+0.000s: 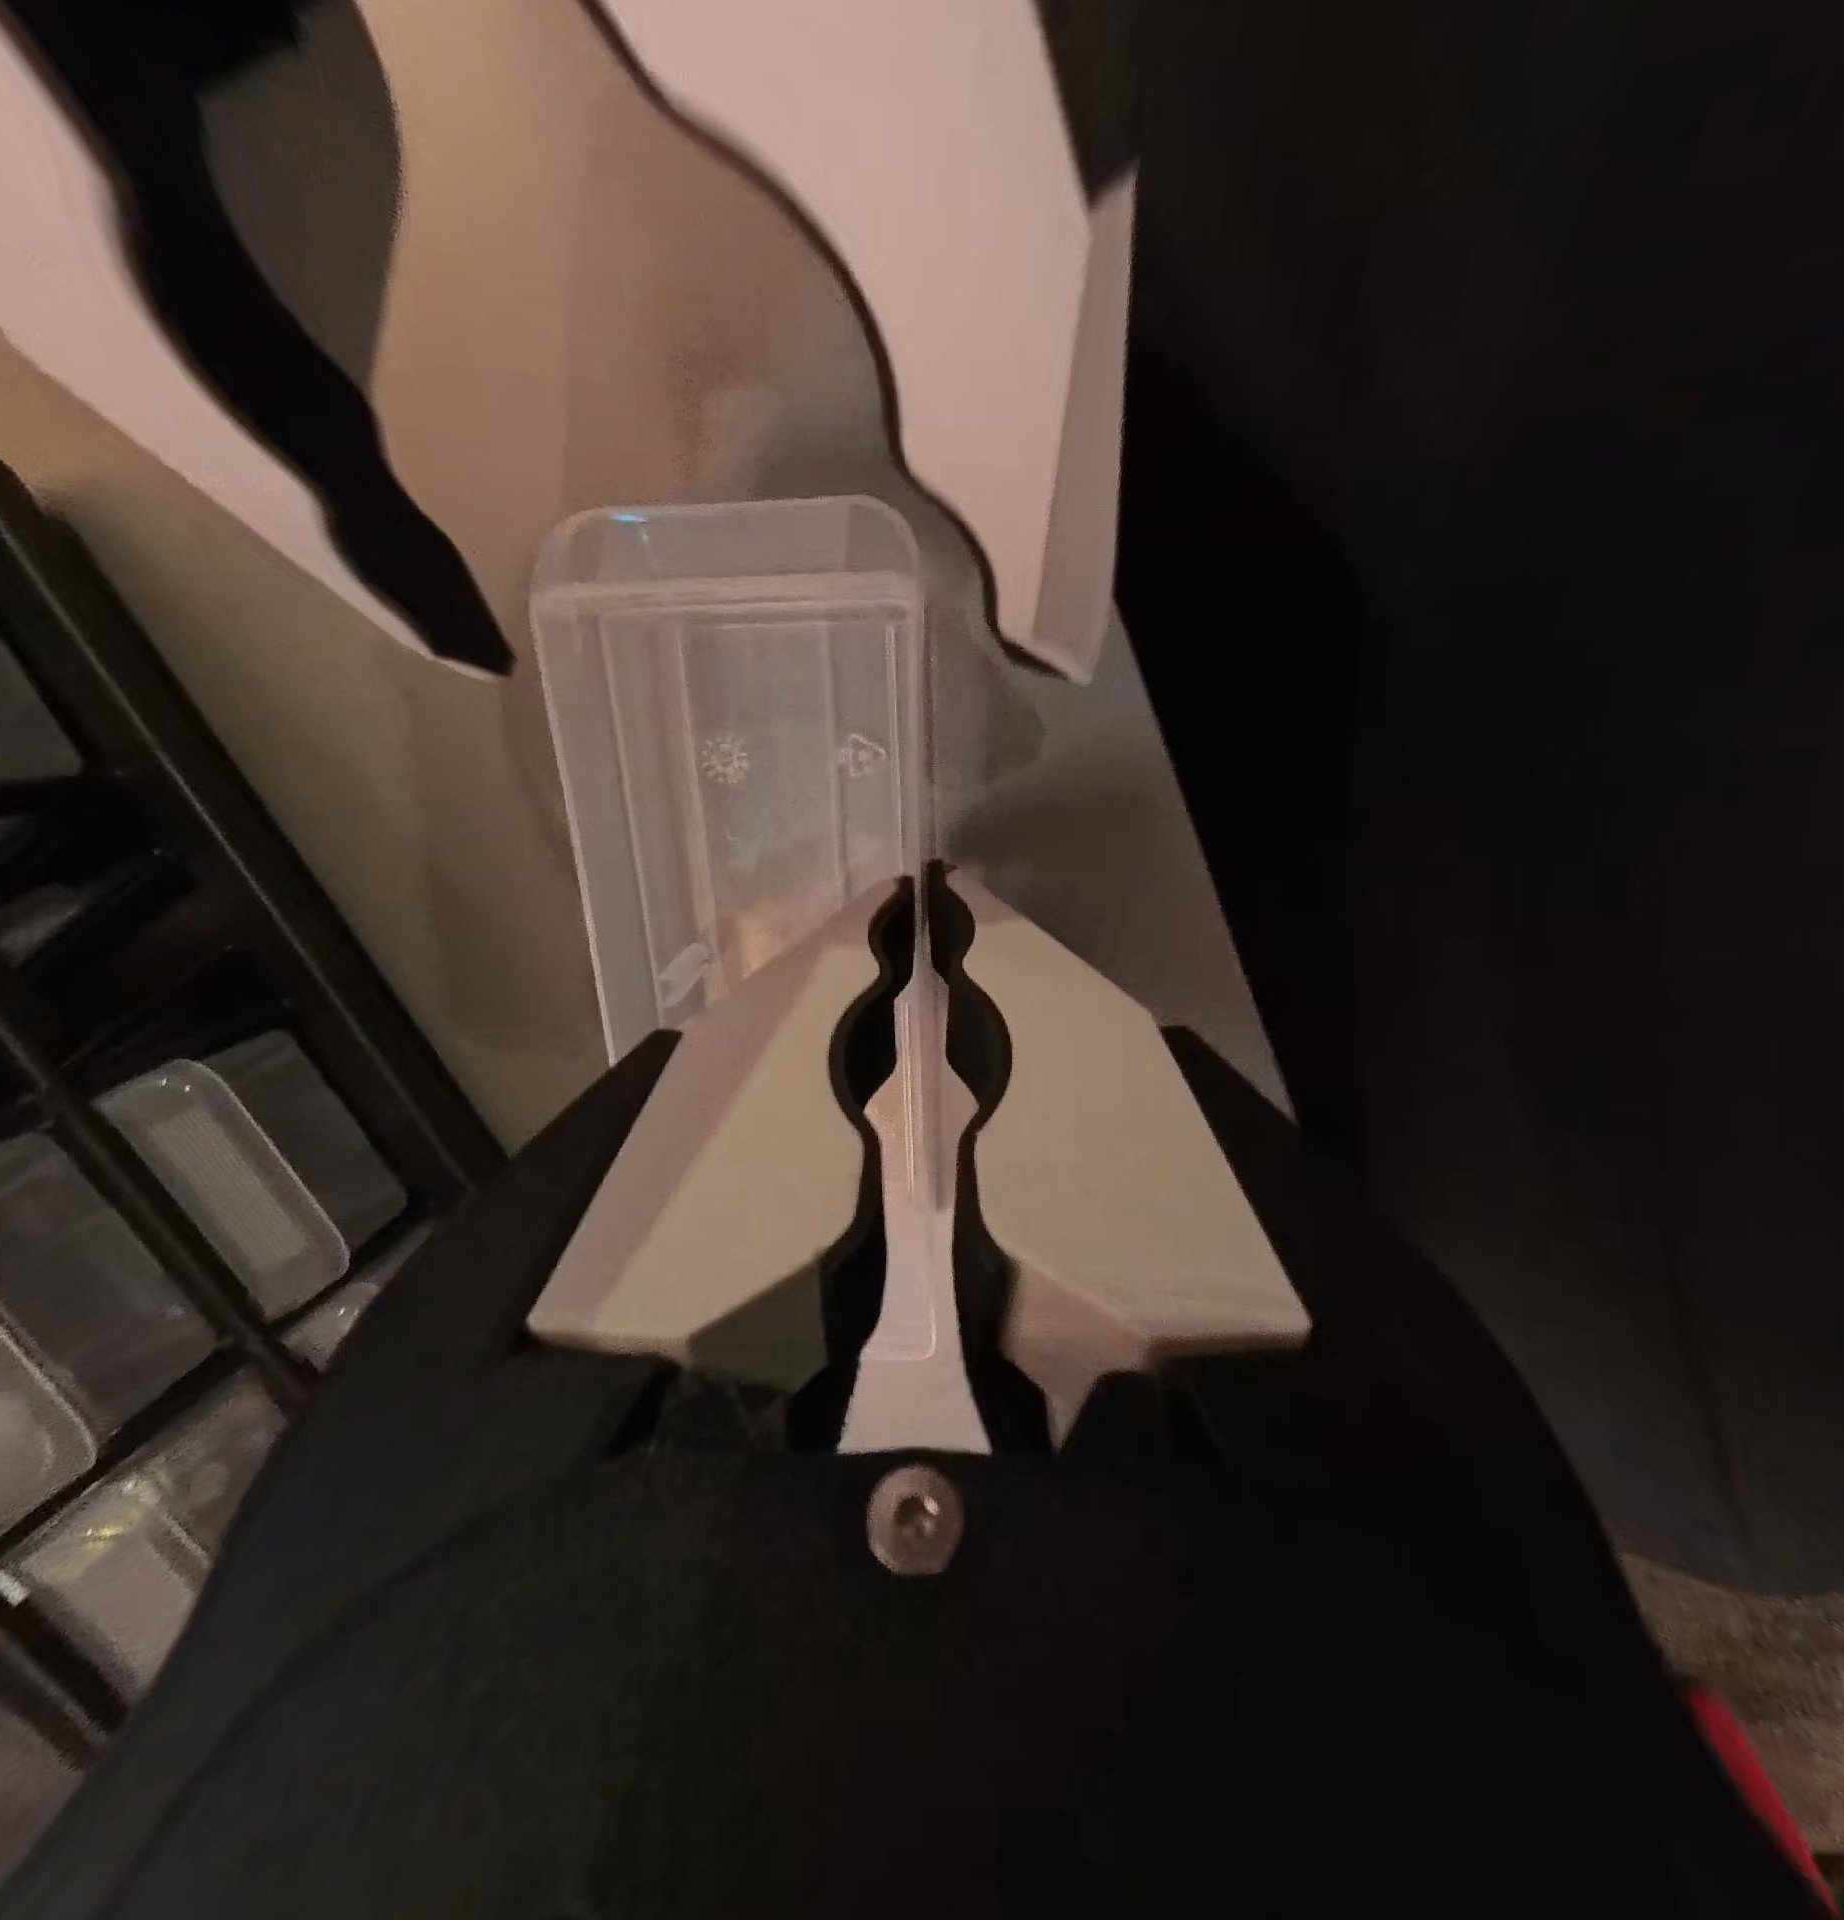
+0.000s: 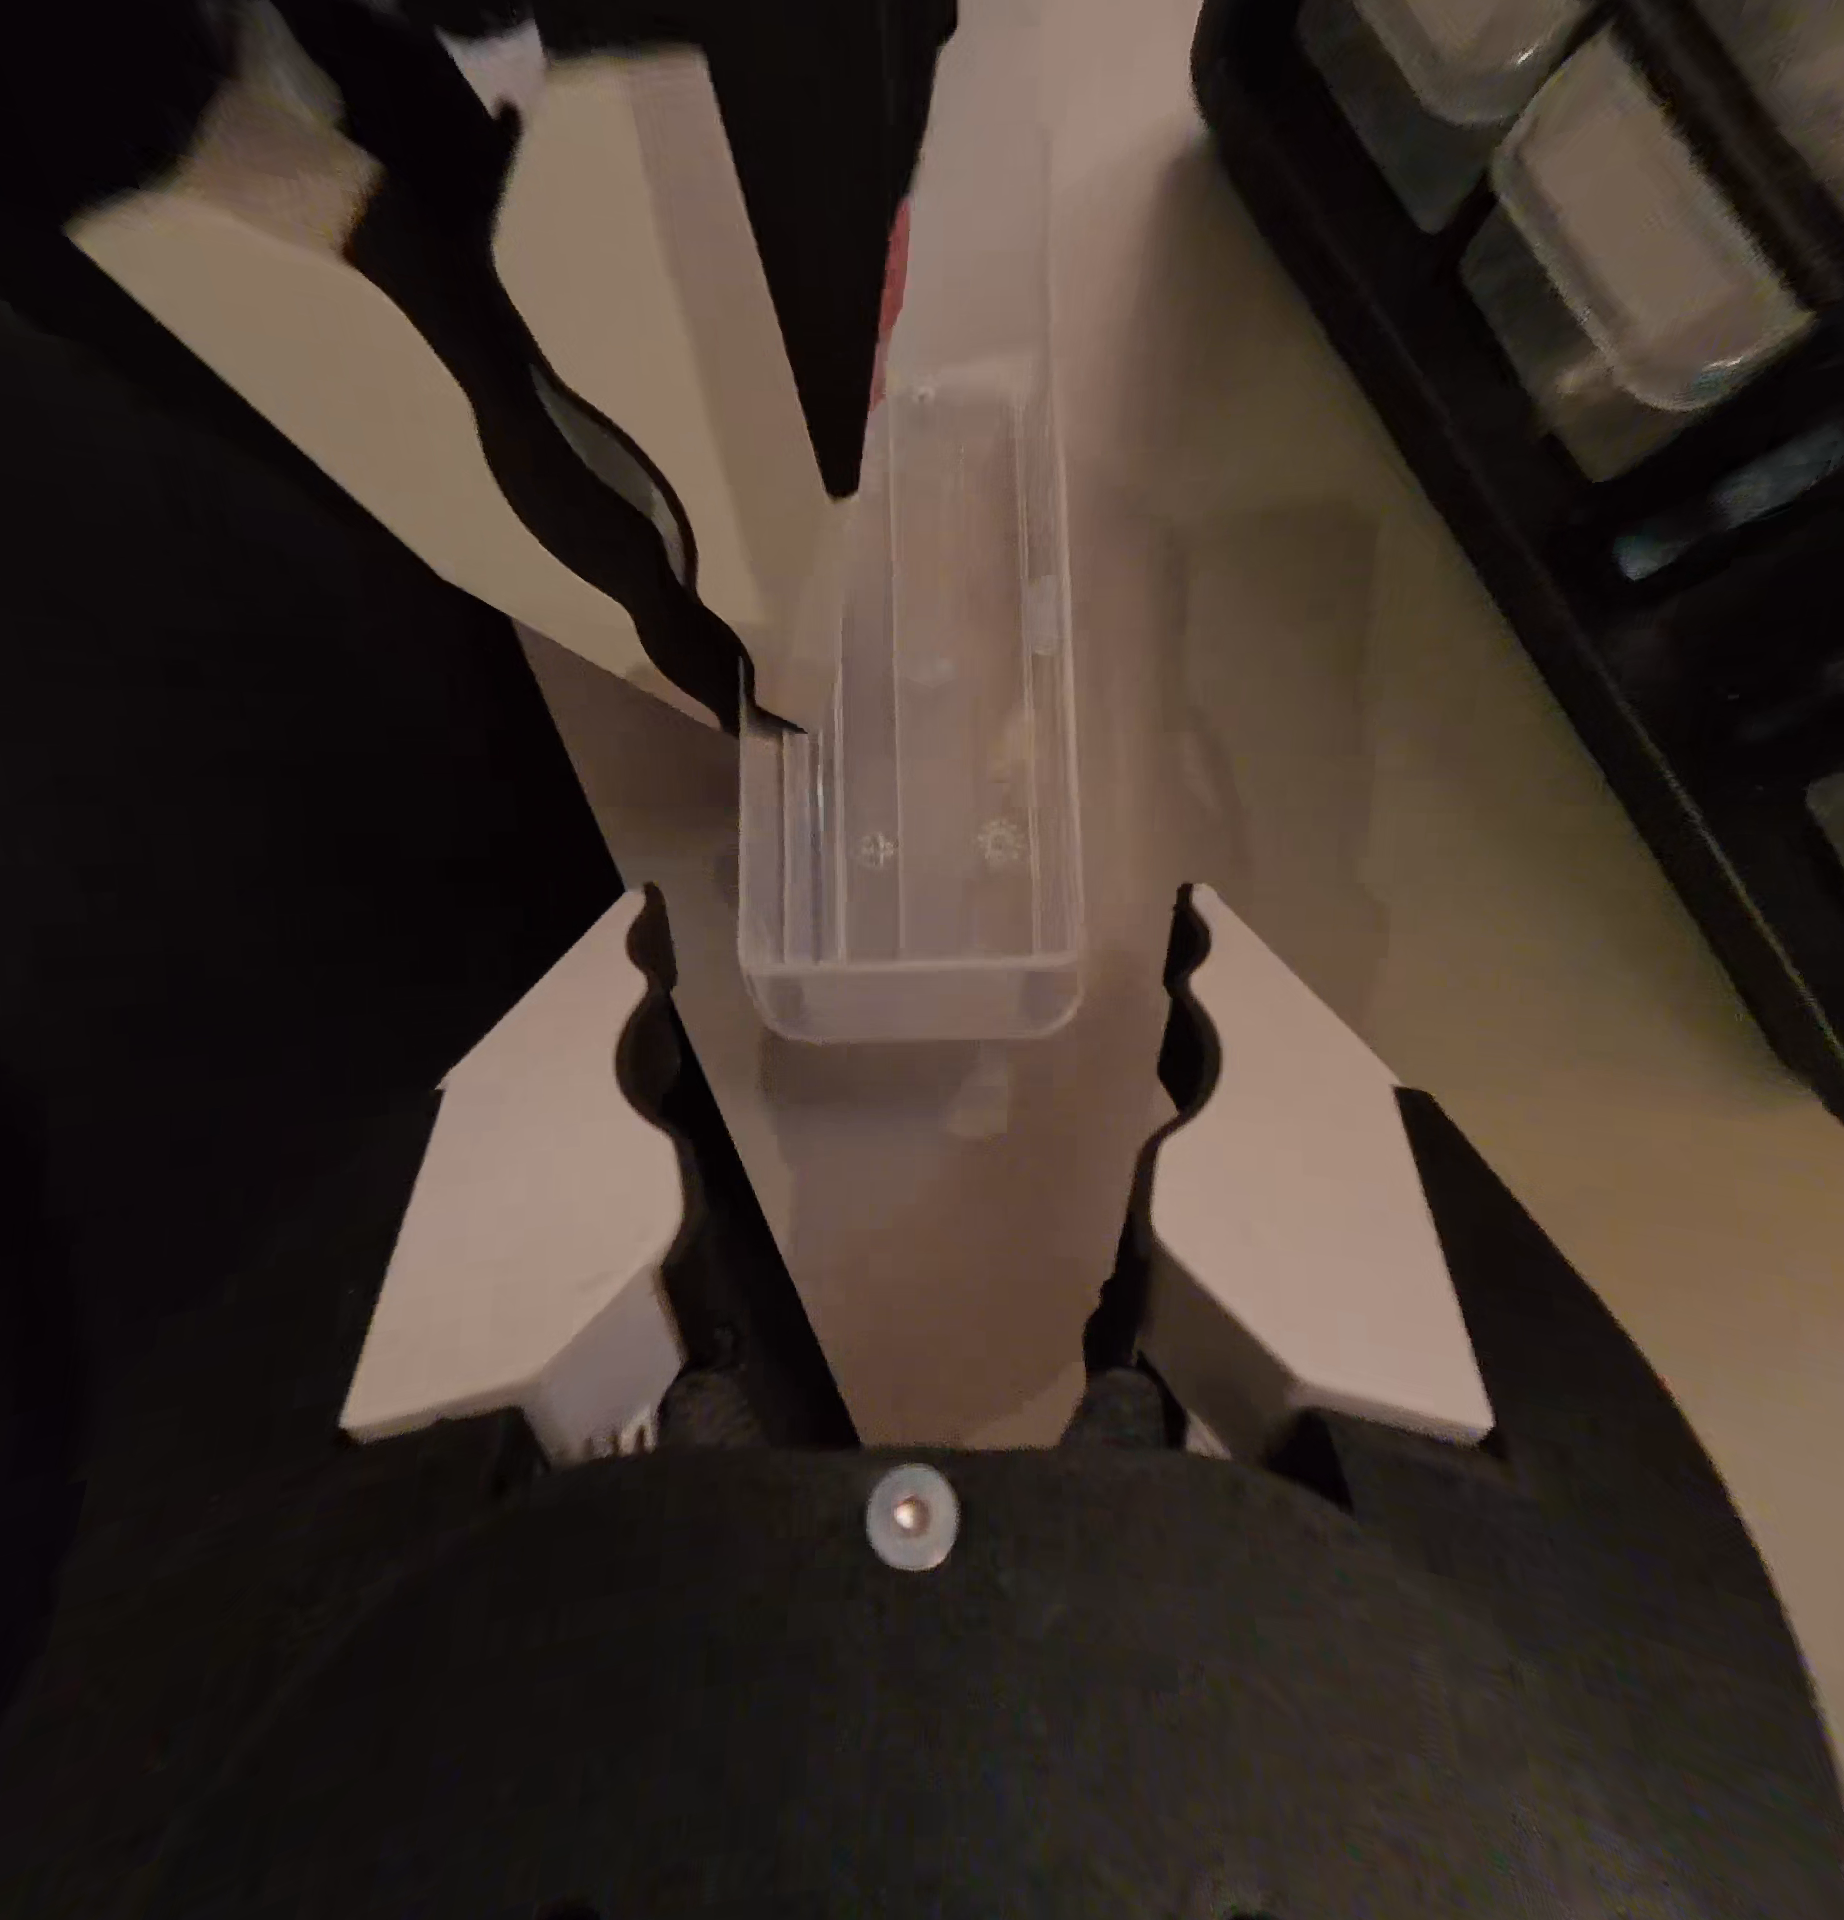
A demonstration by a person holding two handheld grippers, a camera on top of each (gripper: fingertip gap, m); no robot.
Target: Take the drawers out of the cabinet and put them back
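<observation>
A: What's around the drawer on your side?

B: From my left wrist view, the clear plastic drawer point(image 1: 736, 769) lies out on the pale table point(image 1: 398, 810), and my left claw point(image 1: 920, 883) is pinched together on its near right side wall, which runs down between the two fingers. To the left stands the black cabinet point(image 1: 118, 935), with other clear drawers point(image 1: 222, 1153) seated in its grid. To the right a big dark mass fills the view; I can't tell what it is.

A: And the right claw?

B: My right claw point(image 2: 918, 904) stands wide apart, holding nothing. The drawer's point(image 2: 928, 790) end sits just beyond and between its tips. In the left view that right claw point(image 1: 752, 644) shows at the far end of the drawer, one finger on each side.

A: Anything in the way?

B: In the right view the left claw point(image 2: 767, 712) comes in from the upper left and grips the drawer's far left corner. The cabinet point(image 2: 1583, 436) runs along the upper right, well apart from the drawer.

A: Open room?

B: There is bare table point(image 2: 1261, 727) between drawer and cabinet. The left half of the right view is dark.
</observation>
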